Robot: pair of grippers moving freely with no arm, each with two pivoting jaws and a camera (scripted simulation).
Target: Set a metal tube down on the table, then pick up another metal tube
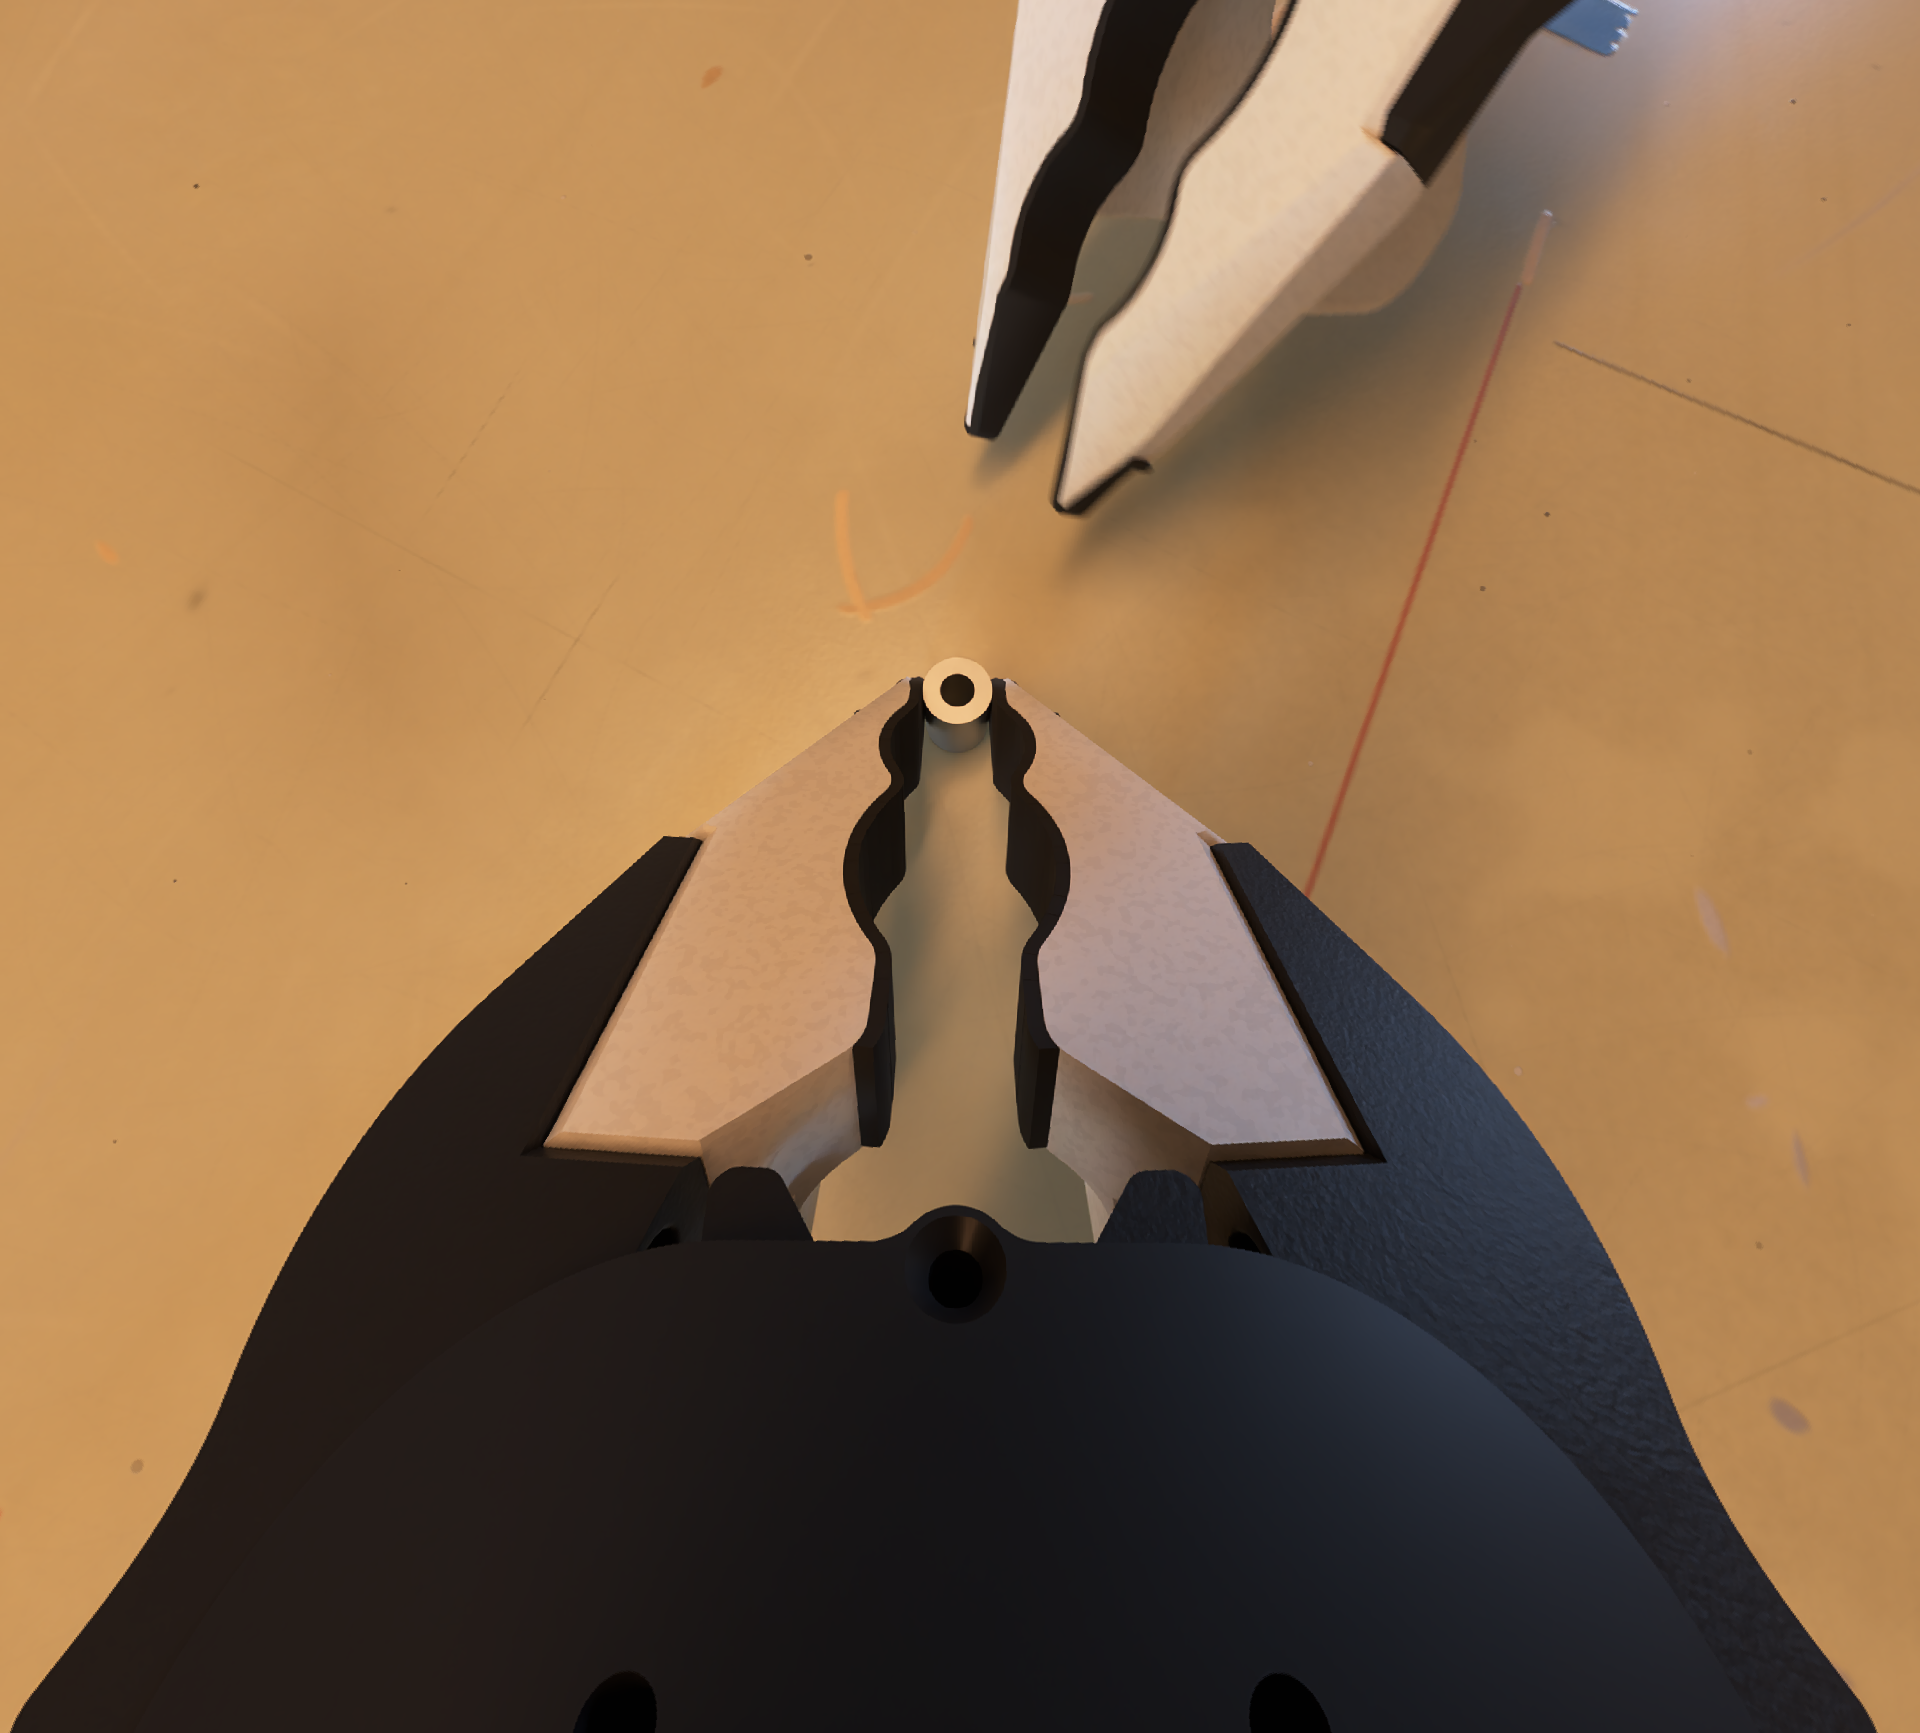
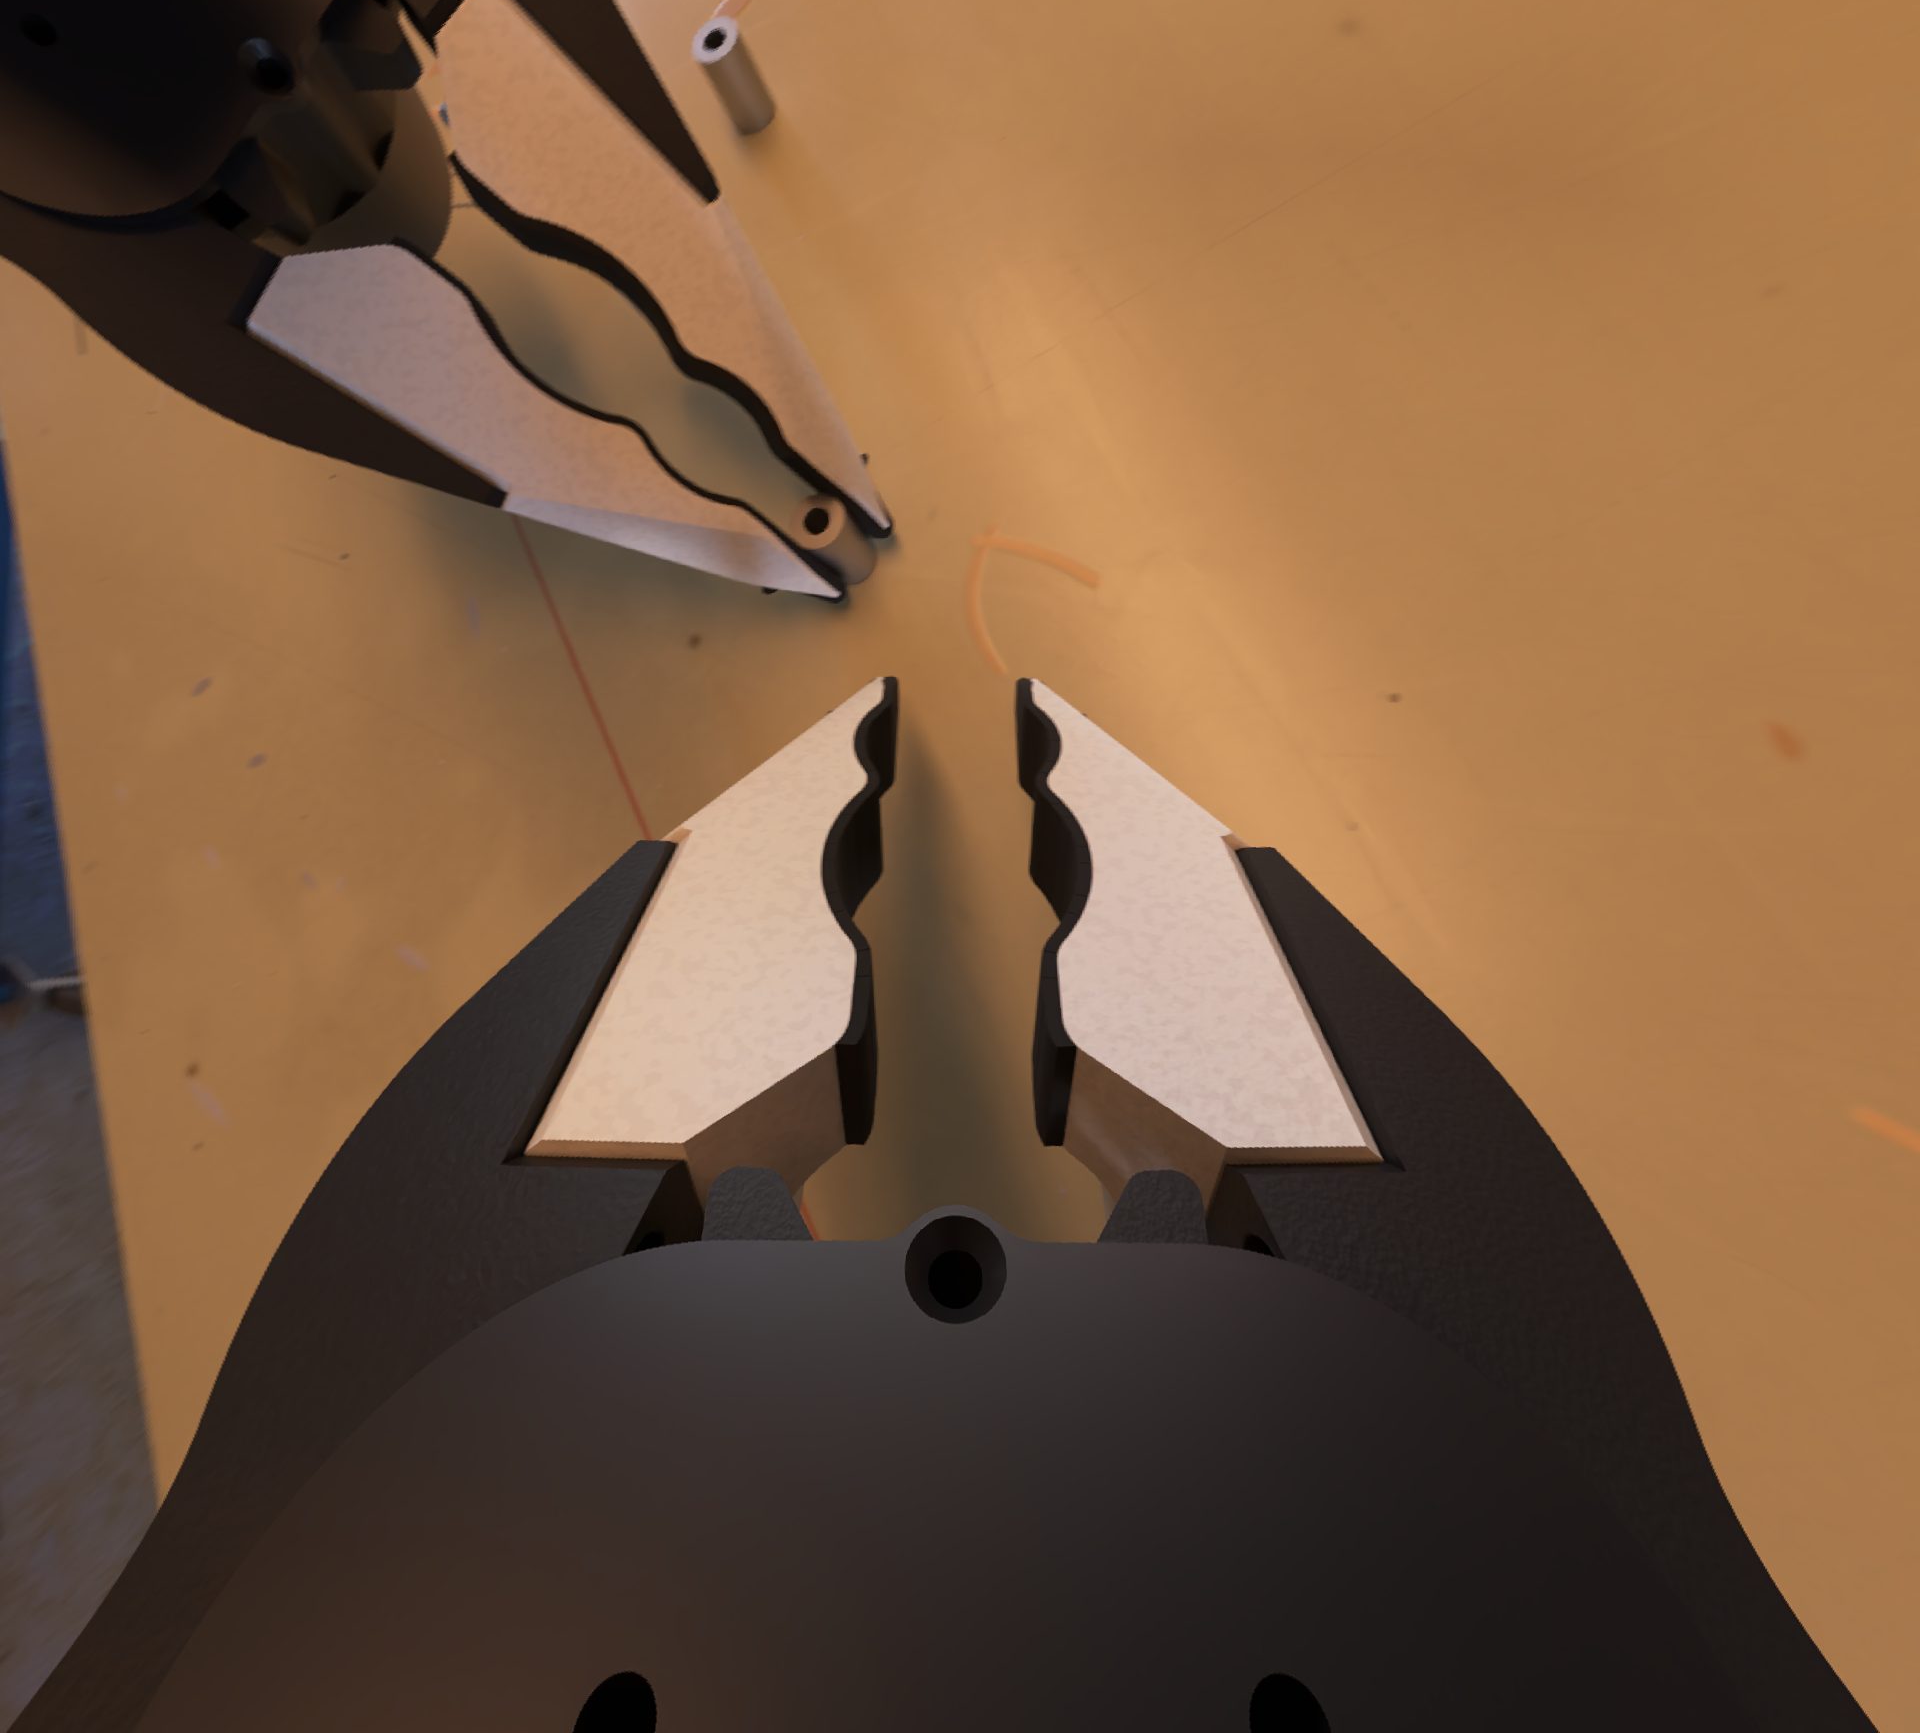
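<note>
Left gripper clamping upright metal tube at fingertips, low over table. Right gripper hovering, jaws apart, empty. Second tube lying well beyond. Risk: tube toppling, rolling on release.

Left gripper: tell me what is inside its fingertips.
The left gripper pinches a short metal tube upright, its open end showing. The tube's bottom end is covered, so contact with the table is unclear.
</note>
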